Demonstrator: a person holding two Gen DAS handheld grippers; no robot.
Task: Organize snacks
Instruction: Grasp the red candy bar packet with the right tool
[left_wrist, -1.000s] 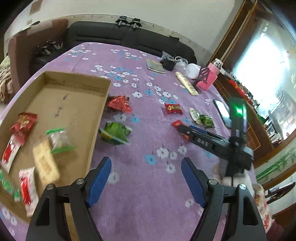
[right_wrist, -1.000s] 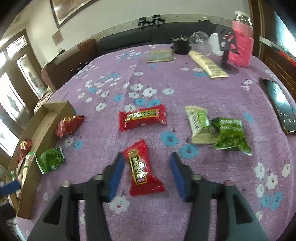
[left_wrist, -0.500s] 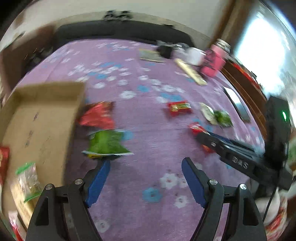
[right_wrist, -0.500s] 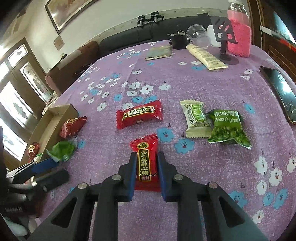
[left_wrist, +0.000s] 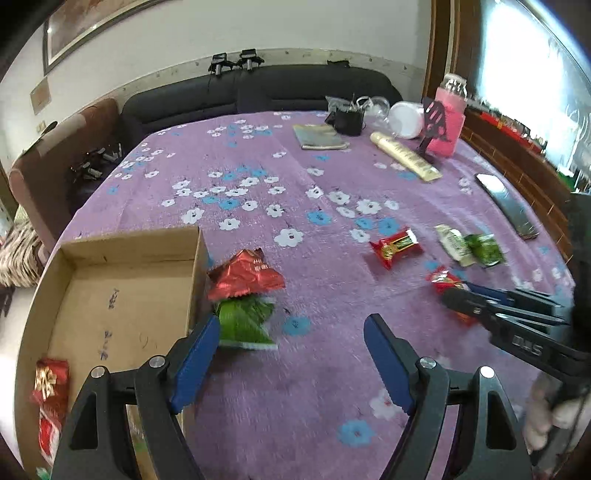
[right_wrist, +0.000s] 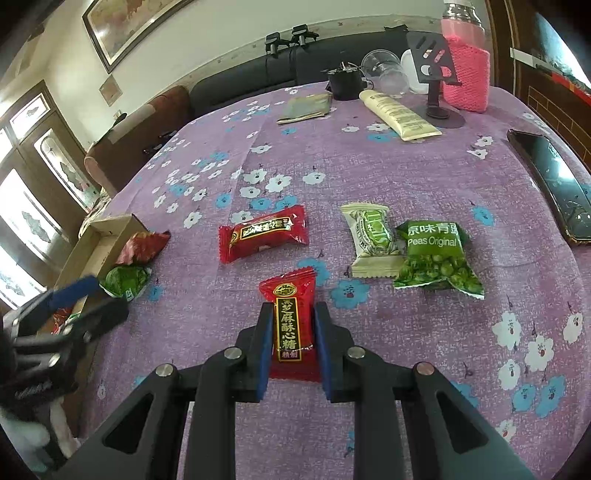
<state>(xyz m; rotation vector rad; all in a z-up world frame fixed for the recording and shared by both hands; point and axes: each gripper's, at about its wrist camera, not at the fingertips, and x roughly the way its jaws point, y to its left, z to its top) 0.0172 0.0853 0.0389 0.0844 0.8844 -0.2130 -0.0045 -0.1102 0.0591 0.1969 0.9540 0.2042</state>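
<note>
My right gripper is shut on a red candy packet with gold lettering on the purple floral tablecloth; it also shows in the left wrist view. My left gripper is open, with a green snack bag just ahead of its left finger and a red foil bag beyond. Both bags lie against the cardboard box, which holds red packets. Another red packet, a cream packet and a green peas bag lie ahead of the right gripper.
A phone lies near the right table edge. At the far side stand a pink bottle, a phone stand, a cream tube, a clear cup and a flat pouch. A dark sofa runs behind the table.
My right gripper closed on the red candy packet. My left gripper swung right from over the box toward the green and red bags, staying open.
</note>
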